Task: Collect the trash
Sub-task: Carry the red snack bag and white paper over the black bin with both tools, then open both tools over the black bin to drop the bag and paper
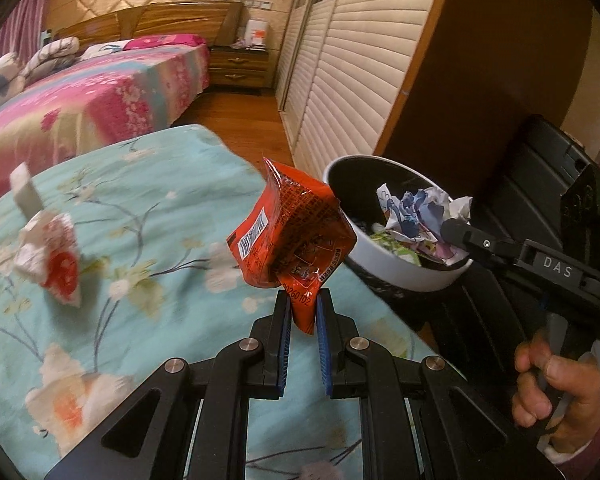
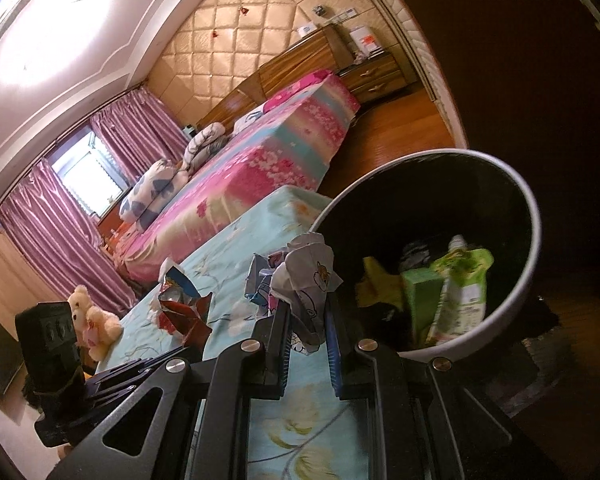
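In the left wrist view my left gripper [image 1: 303,300] is shut on the lower corner of an orange-red snack wrapper [image 1: 292,232], held above the teal flowered bed [image 1: 140,208]. To its right, a white bin with a black inside [image 1: 384,270] stands beside the bed. My right gripper [image 1: 454,232] reaches over the bin's rim with a crumpled printed paper [image 1: 416,210]. In the right wrist view my right gripper [image 2: 308,312] is shut on that crumpled paper [image 2: 306,276], just left of the bin [image 2: 534,216]. The bin holds a green pouch [image 2: 460,292] and a green carton [image 2: 418,300].
A crumpled red-and-white wrapper [image 1: 52,258] and a white scrap [image 1: 24,192] lie on the teal bed at the left. A teddy bear [image 2: 92,320] sits at the bed's edge. A pink bed [image 1: 92,100], louvred wardrobe doors [image 1: 352,80] and wooden floor lie beyond. A hand [image 1: 556,384] grips the right gripper's handle.
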